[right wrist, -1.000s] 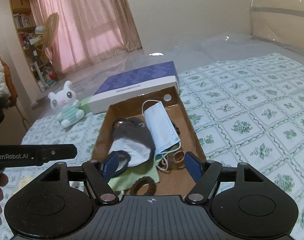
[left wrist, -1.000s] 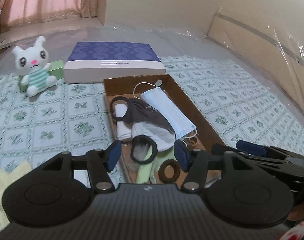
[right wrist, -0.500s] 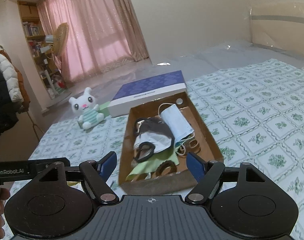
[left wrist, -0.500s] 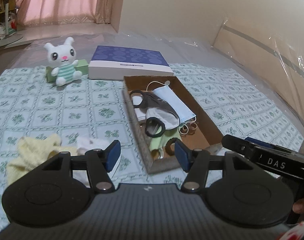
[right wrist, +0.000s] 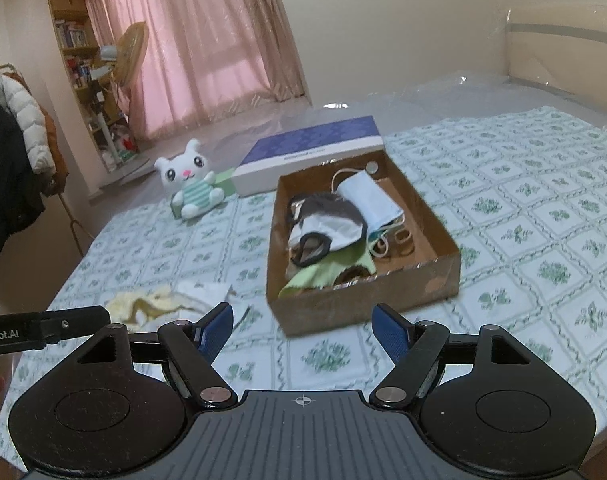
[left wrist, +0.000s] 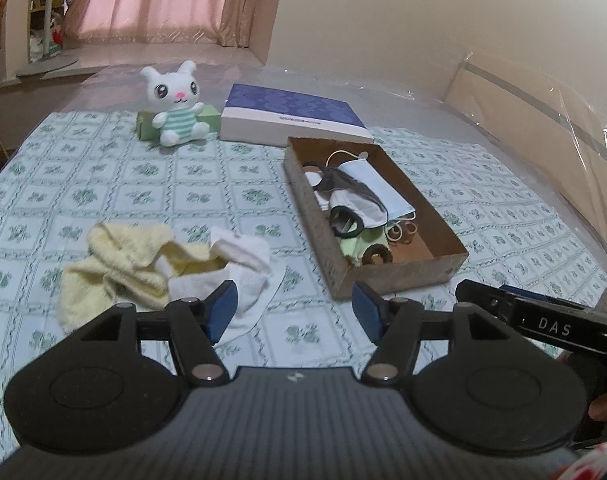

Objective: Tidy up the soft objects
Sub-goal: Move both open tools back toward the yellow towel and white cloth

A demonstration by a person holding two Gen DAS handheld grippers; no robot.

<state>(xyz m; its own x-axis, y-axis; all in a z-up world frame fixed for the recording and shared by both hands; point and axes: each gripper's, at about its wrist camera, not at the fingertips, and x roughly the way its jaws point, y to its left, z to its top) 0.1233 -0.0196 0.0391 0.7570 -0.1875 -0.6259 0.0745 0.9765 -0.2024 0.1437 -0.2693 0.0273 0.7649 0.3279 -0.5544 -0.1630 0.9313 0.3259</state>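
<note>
Nearest the left wrist camera, the left gripper [left wrist: 293, 310] hangs above the patterned bedspread [left wrist: 115, 192] with its blue-padded fingers spread wide and nothing between them. The right gripper [right wrist: 303, 330] is likewise spread and empty, over the cloth just short of the cardboard box [right wrist: 367, 296]. Part of the right tool also shows at the lower right of the left view.

Just beyond the left fingertip lies a crumpled heap: a yellow towel [left wrist: 115, 264] with a white cloth [left wrist: 239, 268] bunched against and partly over its right side. Both rest on the bedspread, outside the box and to its left.

The open box sits further on, its near wall facing the cameras. Inside, from the near end: a brown hair tie [left wrist: 377, 255] on a pale green cloth [left wrist: 357, 246], a black hair loop [left wrist: 345, 224], some thin rubber bands [left wrist: 401, 233], then a grey and white mask [left wrist: 355, 200] and a light blue surgical mask [left wrist: 377, 188] lying side by side (the grey one overlaps the blue edge).

Behind the box stands a flat purple-topped box [left wrist: 293, 116], close against its far end. To the left a white plush rabbit [left wrist: 175, 104] sits against a small green box [left wrist: 207, 118]
</note>
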